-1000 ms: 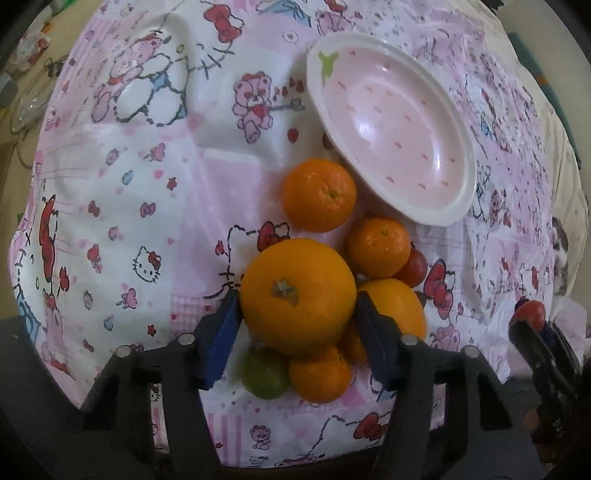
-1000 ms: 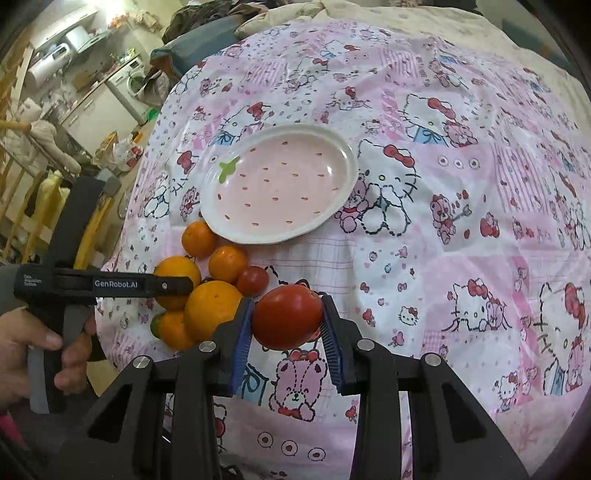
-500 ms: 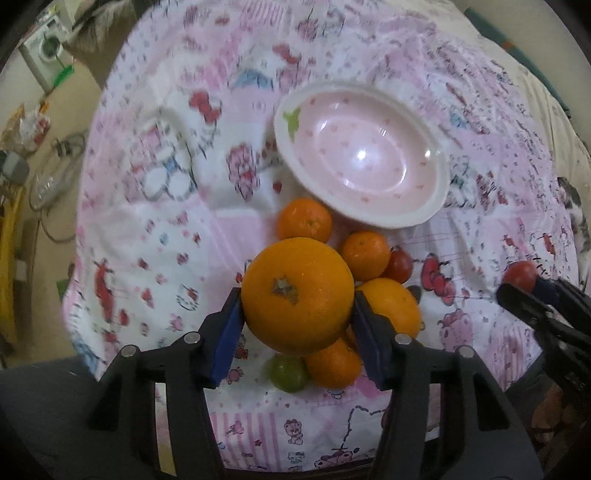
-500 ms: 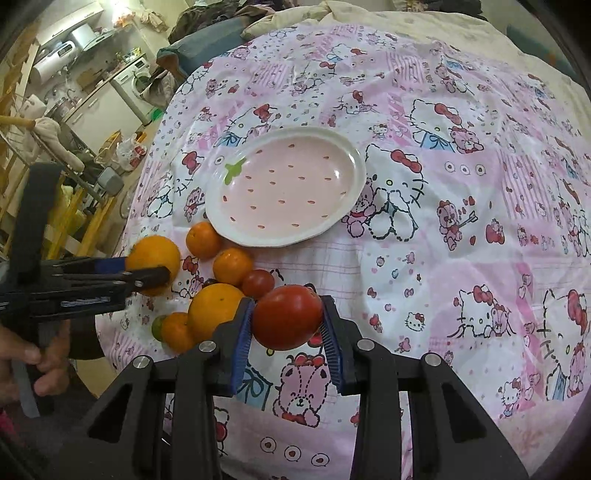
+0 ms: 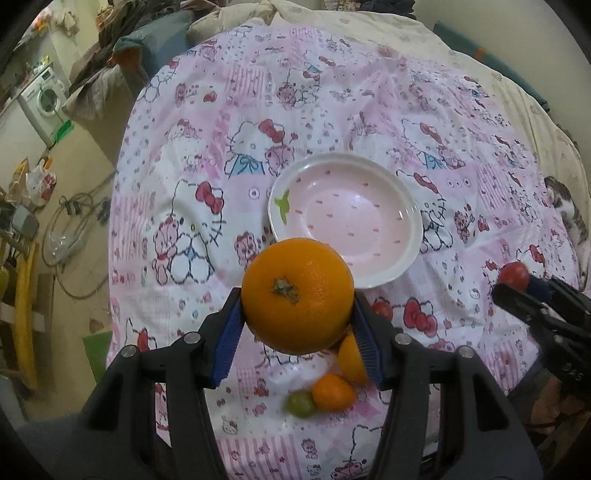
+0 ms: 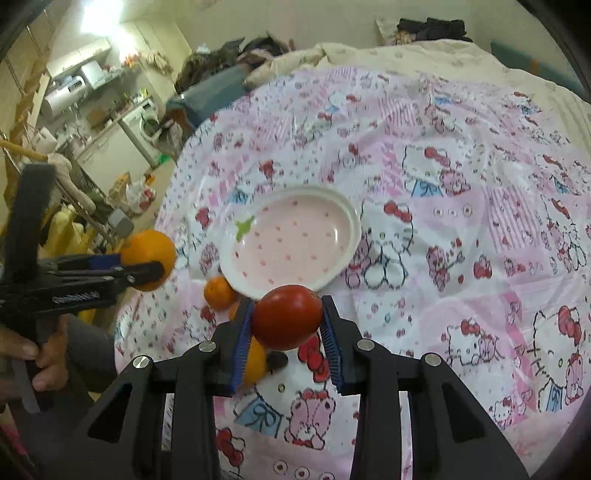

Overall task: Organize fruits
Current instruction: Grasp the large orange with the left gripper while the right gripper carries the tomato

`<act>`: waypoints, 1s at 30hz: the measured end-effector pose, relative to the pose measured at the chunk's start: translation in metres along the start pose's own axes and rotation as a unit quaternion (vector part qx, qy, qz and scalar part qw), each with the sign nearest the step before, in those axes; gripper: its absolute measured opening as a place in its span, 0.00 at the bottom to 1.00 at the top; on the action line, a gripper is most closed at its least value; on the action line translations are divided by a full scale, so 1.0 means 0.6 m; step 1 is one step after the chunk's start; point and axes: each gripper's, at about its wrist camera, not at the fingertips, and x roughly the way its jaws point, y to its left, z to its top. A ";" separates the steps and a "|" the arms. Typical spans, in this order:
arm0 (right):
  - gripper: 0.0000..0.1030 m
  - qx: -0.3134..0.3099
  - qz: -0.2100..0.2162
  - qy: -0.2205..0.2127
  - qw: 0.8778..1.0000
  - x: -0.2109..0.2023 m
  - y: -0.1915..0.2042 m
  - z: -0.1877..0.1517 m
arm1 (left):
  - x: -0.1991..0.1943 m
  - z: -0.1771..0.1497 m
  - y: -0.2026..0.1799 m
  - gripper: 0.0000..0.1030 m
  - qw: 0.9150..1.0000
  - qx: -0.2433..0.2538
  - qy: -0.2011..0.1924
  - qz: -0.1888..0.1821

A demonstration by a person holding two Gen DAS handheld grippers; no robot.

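Lifted since the earlier frames, the large round orange (image 5: 297,300) is clamped in the left tool (image 5: 297,325), the glossy red tomato (image 6: 286,317) in the right tool (image 6: 287,328), both near the pink speckled ceramic plate (image 5: 413,236).

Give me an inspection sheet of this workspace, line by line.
Surface: pink cartoon-print cloth, wrinkled.
Job's things: pink plate empty; big orange and tomato lifted; small oranges and a green fruit on the cloth.
Clutter: nothing seen on the cloth.
Grippers: left gripper shut on the big orange; right gripper shut on the tomato.
Cables: loose cord on the floor.
Surroundings: washing machine, piled bedding.
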 end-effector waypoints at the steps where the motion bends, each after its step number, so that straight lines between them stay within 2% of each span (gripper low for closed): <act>1: 0.36 0.002 0.003 -0.008 1.000 -0.002 -0.001 0.007 | 0.003 0.006 0.000 0.51 1.000 0.002 0.001 0.001; 7: 0.36 -0.001 0.000 -0.024 1.000 0.009 -0.016 0.052 | 0.028 0.040 -0.010 0.51 1.000 0.023 -0.001 0.006; 13: 0.36 0.006 0.000 -0.020 1.000 0.037 -0.032 0.082 | 0.063 0.074 -0.026 0.51 0.999 0.045 0.001 0.008; 30: 0.36 -0.002 -0.012 0.023 1.000 0.158 -0.074 0.153 | 0.159 0.145 -0.035 0.51 0.997 0.070 0.015 -0.011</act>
